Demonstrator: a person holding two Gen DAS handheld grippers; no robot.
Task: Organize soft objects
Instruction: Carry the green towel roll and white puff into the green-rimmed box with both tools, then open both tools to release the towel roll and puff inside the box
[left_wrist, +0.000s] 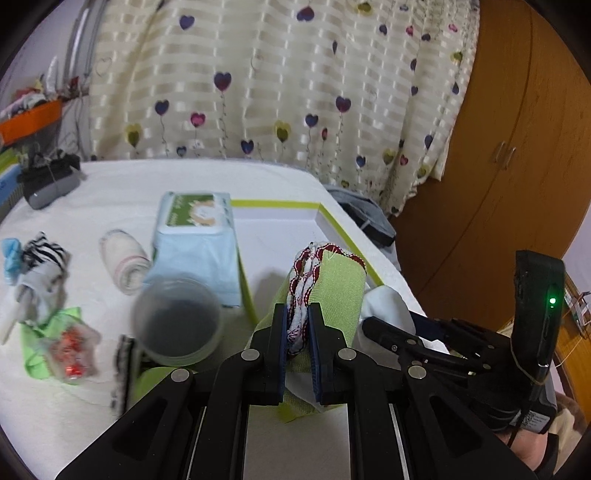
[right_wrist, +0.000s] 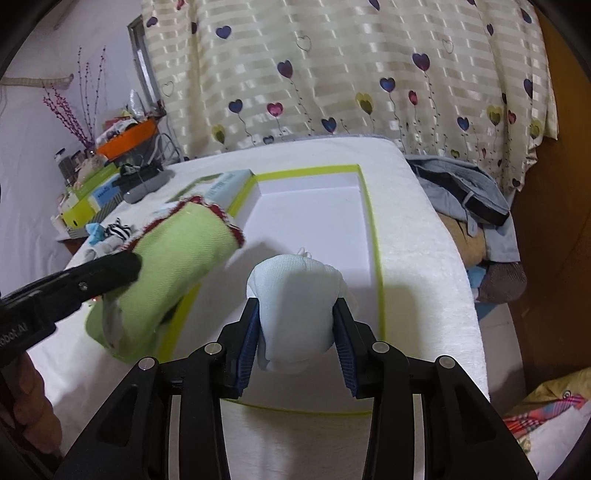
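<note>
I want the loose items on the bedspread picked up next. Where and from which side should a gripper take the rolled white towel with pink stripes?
Grip the rolled towel across its middle, coming from above with one finger on each long side. It lies flat as a short roll, so its rounded sides should squeeze evenly. There is open cloth on its left, but the tissue pack sits close on its right, so keep that finger tight.

Green cloth (left_wrist: 332, 291) edged red-white; pale blue bundle (right_wrist: 299, 302); heart-patterned curtain (left_wrist: 295, 81)
</note>
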